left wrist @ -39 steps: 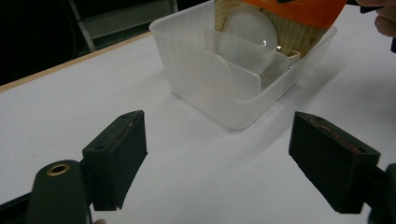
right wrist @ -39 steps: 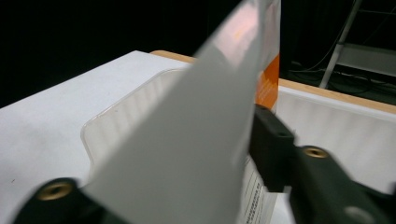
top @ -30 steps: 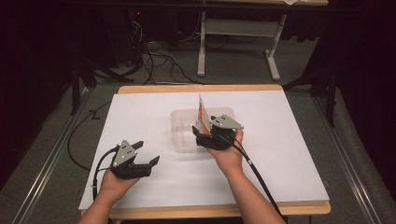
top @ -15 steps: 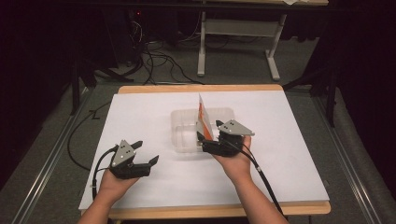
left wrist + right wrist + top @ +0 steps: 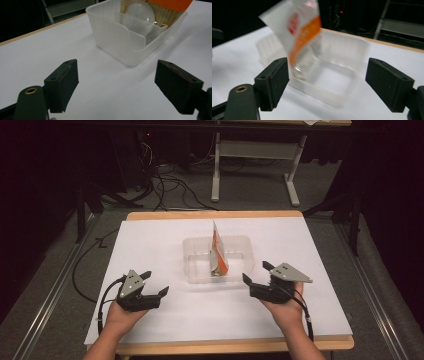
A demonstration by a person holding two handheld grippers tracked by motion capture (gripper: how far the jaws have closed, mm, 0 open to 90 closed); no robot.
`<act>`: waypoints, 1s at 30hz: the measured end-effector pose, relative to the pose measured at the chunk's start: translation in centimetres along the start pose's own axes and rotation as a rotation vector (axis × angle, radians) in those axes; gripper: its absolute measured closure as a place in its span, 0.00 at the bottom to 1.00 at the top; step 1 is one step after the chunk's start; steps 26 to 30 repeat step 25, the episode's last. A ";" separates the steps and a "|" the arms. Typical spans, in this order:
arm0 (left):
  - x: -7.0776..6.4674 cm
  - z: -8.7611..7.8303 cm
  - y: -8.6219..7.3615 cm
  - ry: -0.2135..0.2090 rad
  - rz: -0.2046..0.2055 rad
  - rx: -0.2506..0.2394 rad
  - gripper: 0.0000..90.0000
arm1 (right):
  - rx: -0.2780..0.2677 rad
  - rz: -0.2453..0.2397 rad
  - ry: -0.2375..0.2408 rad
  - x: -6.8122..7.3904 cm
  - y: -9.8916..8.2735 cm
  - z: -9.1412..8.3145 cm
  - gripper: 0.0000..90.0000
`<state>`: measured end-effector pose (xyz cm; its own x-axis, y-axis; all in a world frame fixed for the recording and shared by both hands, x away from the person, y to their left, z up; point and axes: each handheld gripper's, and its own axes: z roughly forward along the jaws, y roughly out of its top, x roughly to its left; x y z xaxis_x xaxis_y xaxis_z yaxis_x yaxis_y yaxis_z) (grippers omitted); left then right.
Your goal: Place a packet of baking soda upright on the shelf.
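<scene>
Left gripper [image 5: 155,285]: jaws spread, empty
Right gripper [image 5: 254,273]: jaws spread, empty
Bulb pack [image 5: 218,251]: stood upright in the clear tray [image 5: 196,265]

No lettering can be read; the red logo on the bulb package [image 5: 297,32] is too blurred.

- From above your side of the table [image 5: 165,245], the high view looks forward and down, taking in the whole white surface, both your forearms and the dark floor beyond.
- Your left gripper view sits low over the tabletop, looking along its own jaws at the clear plastic tray [image 5: 117,40] from close range.
- Your right gripper view, equally low, faces that tray [image 5: 342,67] from another side, slightly blurred.
- All three share the tray [image 5: 197,270] and the upright bulb package [image 5: 218,251].
</scene>
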<state>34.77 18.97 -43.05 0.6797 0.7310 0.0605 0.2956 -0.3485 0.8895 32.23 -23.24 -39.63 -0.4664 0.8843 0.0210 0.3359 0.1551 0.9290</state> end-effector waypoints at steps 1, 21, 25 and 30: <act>0.0 0.1 -0.1 -0.001 -0.001 0.006 0.22 | 0.011 0.014 -0.017 -1.6 -1.0 -1.1 0.25; -0.5 0.7 -0.2 -0.003 0.021 0.039 0.22 | 0.088 0.052 -0.136 -6.1 -6.6 -4.6 0.28; -0.3 0.6 -0.2 0.000 0.006 0.030 0.22 | 0.082 0.056 -0.143 -5.9 -6.4 -4.7 0.28; -0.3 0.6 -0.2 0.000 0.006 0.030 0.22 | 0.082 0.056 -0.143 -5.9 -6.4 -4.7 0.28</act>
